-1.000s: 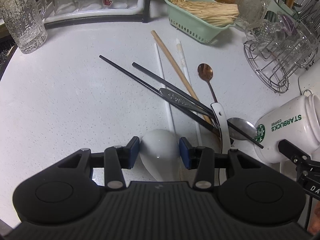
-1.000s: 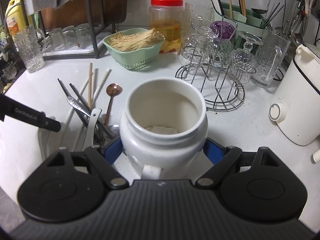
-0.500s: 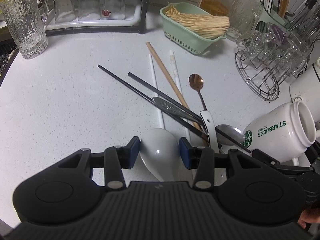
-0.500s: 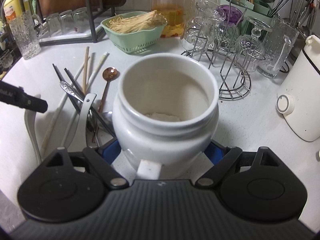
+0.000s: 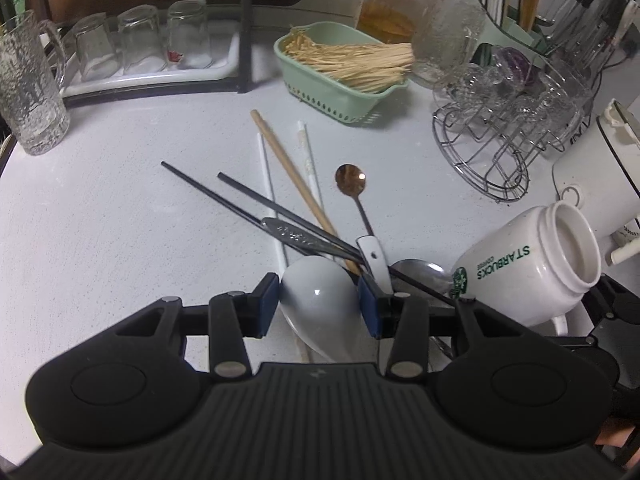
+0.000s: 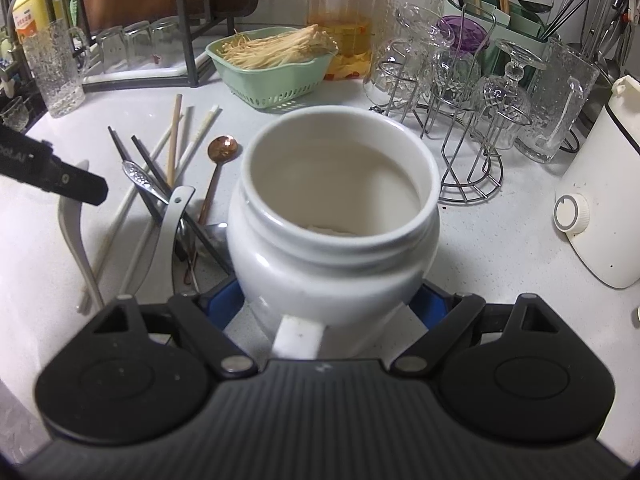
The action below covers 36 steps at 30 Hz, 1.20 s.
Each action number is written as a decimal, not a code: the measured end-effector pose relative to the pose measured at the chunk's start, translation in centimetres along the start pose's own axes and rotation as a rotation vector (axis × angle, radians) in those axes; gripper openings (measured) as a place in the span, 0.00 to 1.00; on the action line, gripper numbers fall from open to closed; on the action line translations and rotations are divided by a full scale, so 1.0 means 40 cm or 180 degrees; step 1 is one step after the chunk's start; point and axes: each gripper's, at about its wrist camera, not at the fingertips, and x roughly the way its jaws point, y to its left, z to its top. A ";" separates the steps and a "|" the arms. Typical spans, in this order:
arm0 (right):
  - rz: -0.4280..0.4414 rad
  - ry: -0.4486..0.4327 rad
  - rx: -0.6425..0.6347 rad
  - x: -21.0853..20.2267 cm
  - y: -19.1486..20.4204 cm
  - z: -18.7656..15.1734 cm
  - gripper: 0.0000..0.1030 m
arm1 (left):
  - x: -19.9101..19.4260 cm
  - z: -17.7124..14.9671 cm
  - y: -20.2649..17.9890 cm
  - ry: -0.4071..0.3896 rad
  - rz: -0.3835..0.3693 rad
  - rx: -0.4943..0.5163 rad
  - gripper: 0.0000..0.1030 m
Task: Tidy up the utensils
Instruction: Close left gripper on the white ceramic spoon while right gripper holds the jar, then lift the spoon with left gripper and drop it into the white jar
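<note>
My left gripper [image 5: 319, 306] is shut on the bowl of a white ceramic spoon [image 5: 320, 320], held just above the worktop. Beyond it lies a heap of utensils: black chopsticks [image 5: 224, 196], a wooden chopstick [image 5: 288, 164], white chopsticks [image 5: 266, 168], a copper spoon [image 5: 351, 178], a steel spoon [image 5: 420, 272] and a white handle with a hole [image 5: 372, 256]. To their right, the white Starbucks mug [image 5: 520, 268] tilts with its mouth facing right. My right gripper [image 6: 324, 300] holds that mug [image 6: 332, 248] by its sides, pads touching it while the jaws are opening slightly.
A green basket of sticks [image 5: 332, 92] and a red-lidded jar [image 5: 392, 4] stand at the back. A wire rack of glasses [image 5: 500, 152] and a white appliance [image 5: 592, 184] are on the right. A glass mug [image 5: 28, 92] and a tray of tumblers [image 5: 148, 76] are on the left.
The left gripper has risen with the spoon still in it. The mug has come further into the left view and looms larger and closer in the right view.
</note>
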 end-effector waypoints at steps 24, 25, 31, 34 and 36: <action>0.0042 -0.0107 -0.0080 0.006 0.001 -0.001 0.88 | -0.089 0.082 -0.120 -0.0099 -0.0107 0.0511 0.07; 0.0040 -0.0113 -0.0077 0.006 0.001 -0.001 0.88 | -0.084 0.081 -0.125 -0.0104 -0.0069 0.0557 0.07; 0.0031 -0.0120 -0.0061 0.014 -0.001 0.006 0.88 | -0.043 0.068 -0.126 0.0056 -0.0076 0.0584 0.05; 0.0025 -0.0117 -0.0057 0.017 -0.002 0.010 0.88 | -0.045 0.072 -0.123 0.0060 -0.0088 0.0574 0.04; 0.0022 -0.0116 -0.0057 0.017 -0.002 0.009 0.88 | -0.053 0.080 -0.124 0.0027 -0.0089 0.0595 0.04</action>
